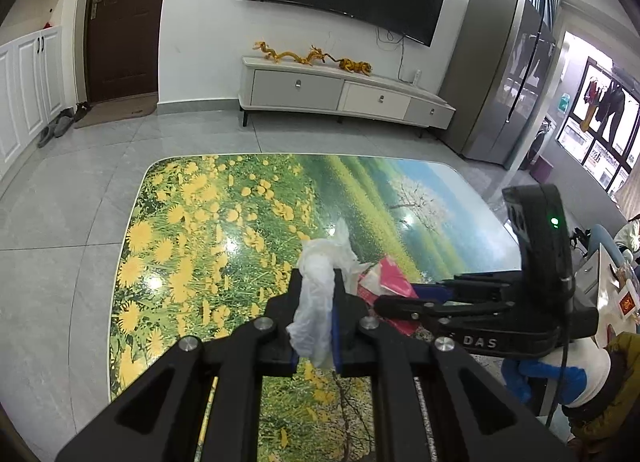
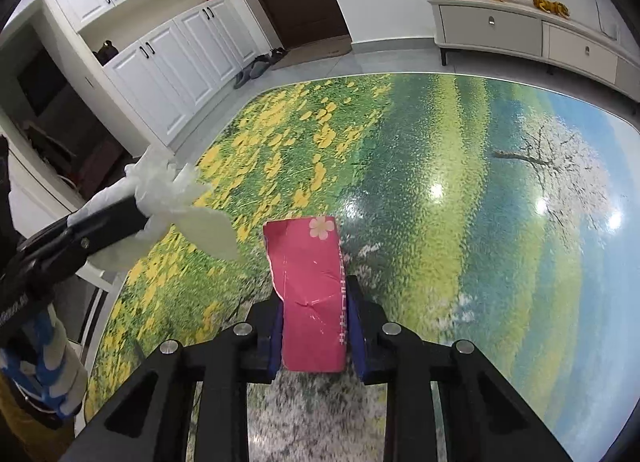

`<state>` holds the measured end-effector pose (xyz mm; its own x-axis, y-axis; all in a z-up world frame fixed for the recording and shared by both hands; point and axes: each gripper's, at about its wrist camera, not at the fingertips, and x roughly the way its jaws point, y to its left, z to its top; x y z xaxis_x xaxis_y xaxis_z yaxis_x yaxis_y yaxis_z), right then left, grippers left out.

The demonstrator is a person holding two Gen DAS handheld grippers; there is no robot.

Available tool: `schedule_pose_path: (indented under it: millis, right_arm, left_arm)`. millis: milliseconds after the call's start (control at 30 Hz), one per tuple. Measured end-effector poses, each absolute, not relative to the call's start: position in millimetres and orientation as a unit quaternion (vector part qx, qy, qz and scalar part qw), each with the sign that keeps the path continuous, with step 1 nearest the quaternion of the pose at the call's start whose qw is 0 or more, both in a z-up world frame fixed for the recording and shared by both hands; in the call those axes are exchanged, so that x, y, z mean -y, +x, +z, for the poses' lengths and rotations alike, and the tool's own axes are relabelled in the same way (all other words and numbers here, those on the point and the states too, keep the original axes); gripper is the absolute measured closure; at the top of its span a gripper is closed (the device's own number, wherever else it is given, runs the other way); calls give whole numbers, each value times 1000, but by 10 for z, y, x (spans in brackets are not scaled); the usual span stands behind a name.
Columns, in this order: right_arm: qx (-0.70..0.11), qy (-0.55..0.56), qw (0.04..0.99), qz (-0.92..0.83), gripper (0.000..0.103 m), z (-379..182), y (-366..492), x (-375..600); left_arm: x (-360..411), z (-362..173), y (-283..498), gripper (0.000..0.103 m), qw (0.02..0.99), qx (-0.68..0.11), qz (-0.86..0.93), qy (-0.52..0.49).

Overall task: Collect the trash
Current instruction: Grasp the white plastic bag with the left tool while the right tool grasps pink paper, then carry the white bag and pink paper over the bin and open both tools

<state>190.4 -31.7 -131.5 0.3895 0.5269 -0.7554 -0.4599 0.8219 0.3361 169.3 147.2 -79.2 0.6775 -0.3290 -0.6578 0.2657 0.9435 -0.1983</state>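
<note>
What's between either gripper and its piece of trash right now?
Nothing. The left gripper is already shut on the crumpled white tissue, and the right gripper has the pink wrapper pinched between its pads. The flower-print table ahead shows no other objects. No trash bin is in either view.

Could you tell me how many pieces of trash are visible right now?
2. A white crumpled tissue is pinched in the left gripper, and a pink wrapper is clamped in the right gripper. The table shows no others.
</note>
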Motion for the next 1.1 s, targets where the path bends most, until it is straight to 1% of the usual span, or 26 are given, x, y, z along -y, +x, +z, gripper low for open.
schedule_pose_path:
  millis: [133, 300, 433, 533, 667, 867, 1067, 1100]
  right_arm:
    - [-446, 41, 845, 291, 78, -1181, 1745, 605]
    - [-422, 76, 869, 246, 78, -989, 1532, 1418]
    - [-405, 101, 890, 181, 78, -865, 1265, 2279]
    - [-399, 115, 902, 118, 78, -854, 1023, 2960]
    - [-408, 140, 902, 26, 78, -1020, 752, 3825]
    - [-438, 164, 882, -47, 78, -1439, 629, 4578]
    - [-461, 182, 865, -77, 75, -1821, 682, 4956]
    - [-464, 183, 863, -83, 75, -1873, 696, 5008]
  left_arm:
    - [-1333, -686, 1643, 92, 916, -362, -169, -35]
    - [-888, -479, 1602, 92, 915, -348, -206, -13]
    - [-307, -363, 1602, 92, 905, -341, -252, 17]
    - [275, -351, 1619, 92, 890, -344, -295, 41]
    - [1198, -439, 1649, 92, 865, -359, -343, 79]
    - [2484, -670, 1686, 92, 825, -390, -393, 114]
    - [3258, -963, 1749, 90, 798, -428, -407, 121]
    - [3361, -1026, 1772, 88, 794, -436, -407, 122]
